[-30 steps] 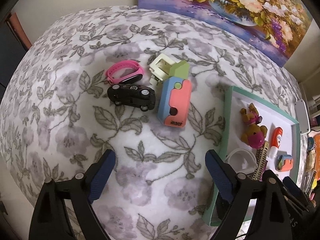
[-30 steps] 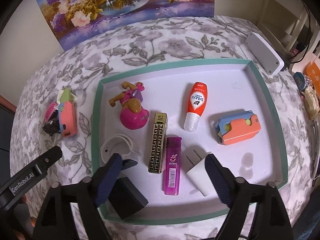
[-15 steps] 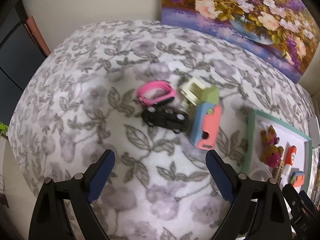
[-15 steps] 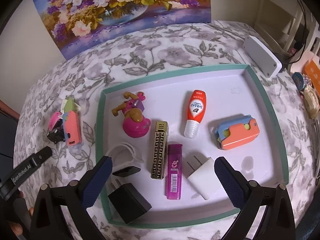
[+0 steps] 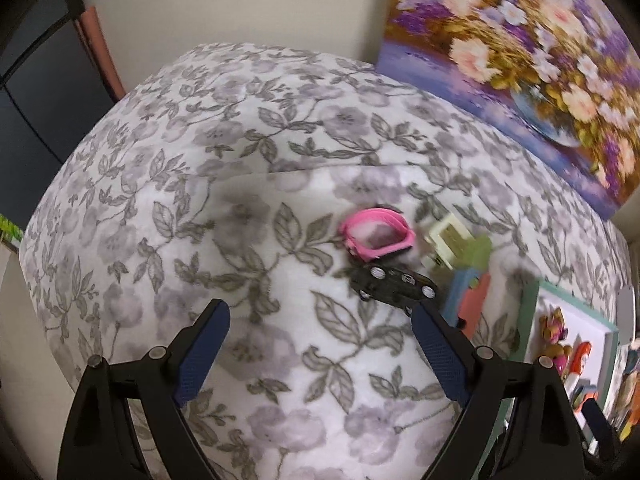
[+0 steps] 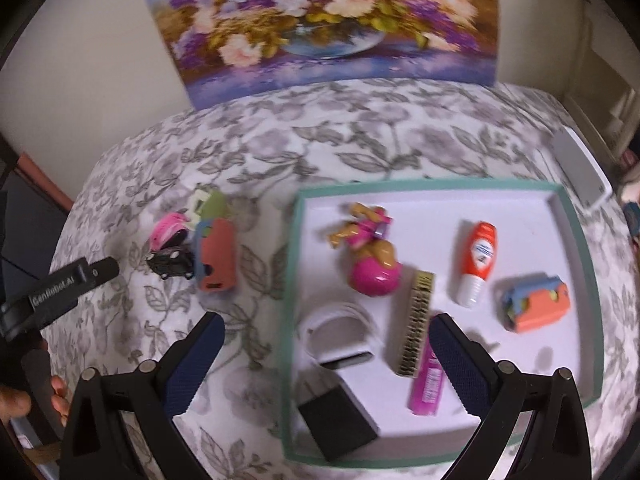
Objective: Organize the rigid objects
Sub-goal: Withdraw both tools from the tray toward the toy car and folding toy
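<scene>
On the floral cloth lie a pink wristband [image 5: 376,236], a black toy car [image 5: 394,285], a cream clip [image 5: 448,240] and a coral-and-blue box [image 5: 470,298]; the same cluster shows in the right wrist view, with the car [image 6: 172,262] beside the box [image 6: 216,258]. My left gripper [image 5: 320,350] is open and empty, above bare cloth to the left of the car. My right gripper [image 6: 326,358] is open and empty over the left edge of the green-rimmed tray [image 6: 440,186].
The tray holds a pink toy figure [image 6: 372,264], an orange bottle [image 6: 478,264], a gold lighter [image 6: 416,320], a pink lighter [image 6: 428,384], a black charger [image 6: 338,418], a white band [image 6: 340,332] and a coral box [image 6: 536,304]. A flower painting [image 6: 332,16] leans on the back wall.
My left gripper has swung left and back, so the cluster now sits at its right. My right gripper has pulled back and shifted left, off the tray's middle.
</scene>
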Demonstrator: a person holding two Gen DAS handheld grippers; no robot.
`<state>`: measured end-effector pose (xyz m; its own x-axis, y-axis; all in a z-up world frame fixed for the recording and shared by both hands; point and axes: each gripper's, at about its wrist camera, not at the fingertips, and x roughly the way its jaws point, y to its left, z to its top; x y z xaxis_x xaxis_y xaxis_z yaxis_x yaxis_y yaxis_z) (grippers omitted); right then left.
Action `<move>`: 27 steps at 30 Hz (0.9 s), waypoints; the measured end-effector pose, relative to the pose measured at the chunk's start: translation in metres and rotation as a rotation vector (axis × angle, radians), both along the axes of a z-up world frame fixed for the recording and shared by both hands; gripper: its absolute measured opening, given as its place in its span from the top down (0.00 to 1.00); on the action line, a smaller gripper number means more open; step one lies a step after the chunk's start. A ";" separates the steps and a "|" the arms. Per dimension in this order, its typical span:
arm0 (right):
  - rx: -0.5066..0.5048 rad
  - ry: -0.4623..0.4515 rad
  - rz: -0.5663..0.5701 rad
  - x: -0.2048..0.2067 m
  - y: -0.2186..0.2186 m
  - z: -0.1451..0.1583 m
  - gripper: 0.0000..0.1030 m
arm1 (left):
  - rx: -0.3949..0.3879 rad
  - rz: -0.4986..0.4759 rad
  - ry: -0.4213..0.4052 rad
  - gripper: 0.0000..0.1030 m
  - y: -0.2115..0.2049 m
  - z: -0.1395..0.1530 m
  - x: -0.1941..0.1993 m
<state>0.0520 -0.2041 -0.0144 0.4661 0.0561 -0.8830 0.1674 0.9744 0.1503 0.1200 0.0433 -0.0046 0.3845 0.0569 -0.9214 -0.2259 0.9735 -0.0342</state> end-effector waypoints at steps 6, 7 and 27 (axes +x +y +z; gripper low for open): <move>0.011 0.002 0.036 0.018 0.024 -0.007 0.00 | -0.048 0.043 0.032 0.10 0.019 -0.014 0.010; 0.011 0.000 0.041 0.021 0.028 -0.007 0.00 | -0.052 0.050 0.036 0.10 0.021 -0.016 0.012; 0.008 -0.002 0.144 0.083 0.083 -0.034 0.01 | -0.088 0.158 0.075 0.10 0.034 -0.046 0.051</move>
